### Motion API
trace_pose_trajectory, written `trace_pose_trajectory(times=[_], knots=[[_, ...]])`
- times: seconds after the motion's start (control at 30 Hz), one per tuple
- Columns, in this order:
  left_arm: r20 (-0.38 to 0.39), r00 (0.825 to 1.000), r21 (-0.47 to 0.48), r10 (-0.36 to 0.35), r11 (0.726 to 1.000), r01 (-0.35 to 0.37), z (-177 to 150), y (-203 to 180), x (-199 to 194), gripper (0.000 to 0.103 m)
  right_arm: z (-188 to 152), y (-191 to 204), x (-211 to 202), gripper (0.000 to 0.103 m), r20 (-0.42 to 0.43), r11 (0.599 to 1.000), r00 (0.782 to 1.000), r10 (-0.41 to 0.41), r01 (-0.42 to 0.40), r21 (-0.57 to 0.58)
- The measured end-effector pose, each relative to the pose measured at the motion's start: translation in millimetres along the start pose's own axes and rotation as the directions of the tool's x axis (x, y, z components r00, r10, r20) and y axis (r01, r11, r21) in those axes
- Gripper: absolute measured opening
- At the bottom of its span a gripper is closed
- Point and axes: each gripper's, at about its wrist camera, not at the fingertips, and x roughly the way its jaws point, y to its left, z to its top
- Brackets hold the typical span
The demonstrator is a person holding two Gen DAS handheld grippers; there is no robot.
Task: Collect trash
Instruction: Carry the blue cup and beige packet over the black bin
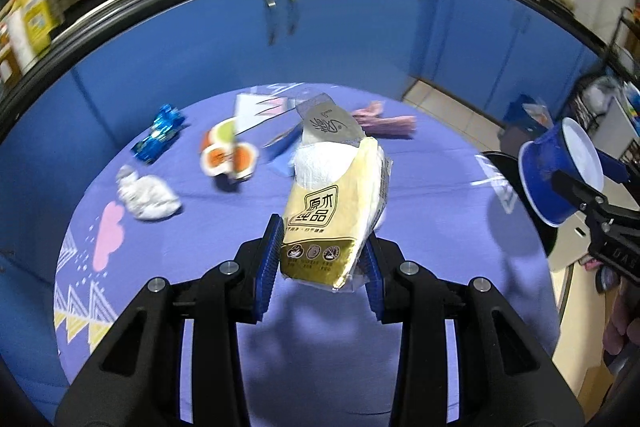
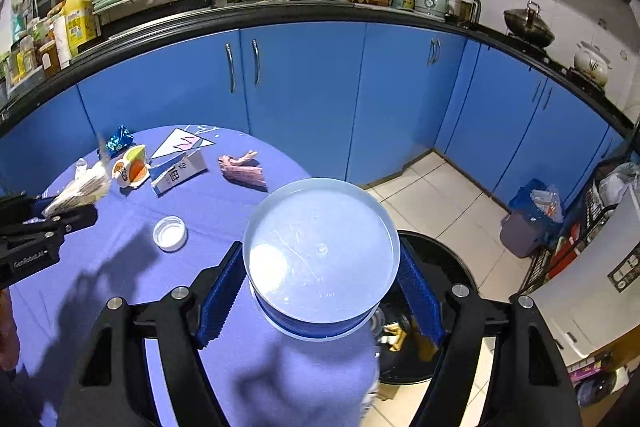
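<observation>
Left gripper (image 1: 322,263) clamps a yellow tissue pack (image 1: 334,211), its lower end half hidden; right gripper (image 2: 320,291) grips a blue cup (image 2: 320,255), base unseen

A yellow tissue pack (image 1: 332,215) hangs tilted, pinched at its lower end, a blue cup (image 2: 320,259) is held upright, and a crumpled tissue (image 1: 148,197), blue wrapper (image 1: 160,137), white cap (image 2: 170,233) and pink wrapper (image 2: 244,169) lie on the table (image 1: 420,187).

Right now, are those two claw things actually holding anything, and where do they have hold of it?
Yes. The left gripper pinches a tissue pack at its lower end; the right gripper clamps a blue paper cup by its sides.
</observation>
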Motion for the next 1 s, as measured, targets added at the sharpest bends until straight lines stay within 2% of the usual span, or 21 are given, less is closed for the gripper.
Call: trace_pose_trajectory(times=[0.6,1.0], knots=[[0.002,0.998,0.17,-0.055,0.984,0.054,26,-103,5,0.038,-9,-52,-22,0.072,0.066,0.997,0.995,-0.072,0.072,0.009],[0.024,0.996,0.282,-0.086,0.956,0.076,49,-162,8,0.038,-10,-89,-31,0.072,0.098,0.992,0.988,-0.12,0.115,0.058]])
